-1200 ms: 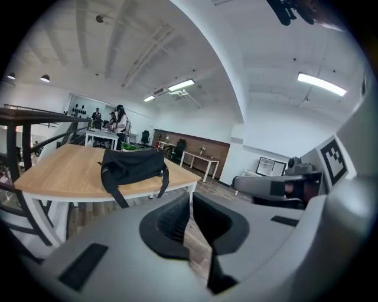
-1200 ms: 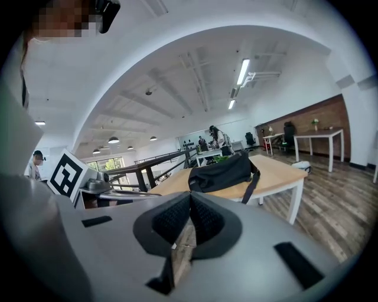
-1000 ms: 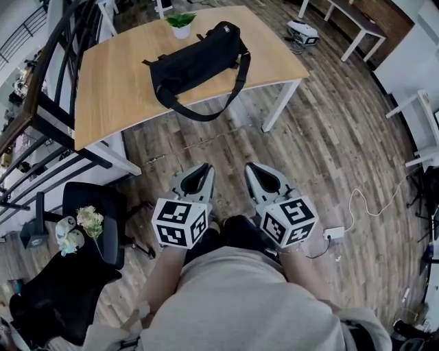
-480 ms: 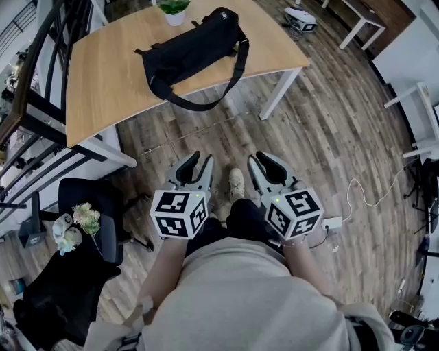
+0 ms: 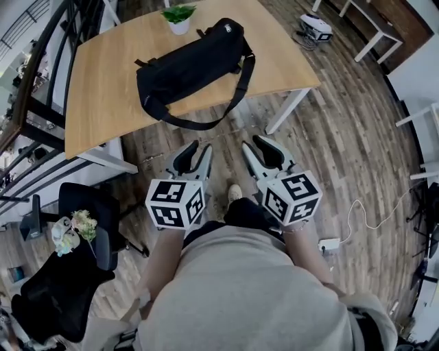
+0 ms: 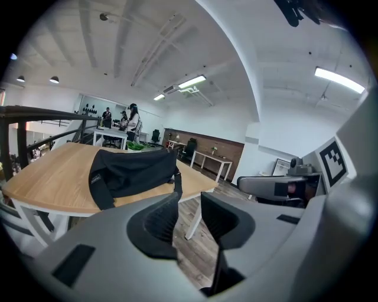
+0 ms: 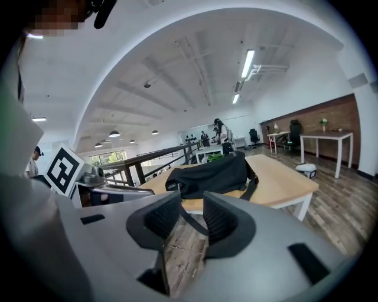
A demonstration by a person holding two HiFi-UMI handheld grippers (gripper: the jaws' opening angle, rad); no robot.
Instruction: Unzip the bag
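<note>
Fingers (image 6: 156, 221) of the left gripper (image 5: 195, 151) and the right gripper (image 5: 255, 145) had just spread apart, empty, while the person stepped closer to the table (image 5: 103, 103). The black bag (image 5: 192, 65) lay on that table, untouched and not yet within reach; unzipping hadn't begun.

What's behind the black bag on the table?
A small green plant in a white pot stands on the table just behind the black bag. The bag hides its own far side and the tabletop underneath.
</note>
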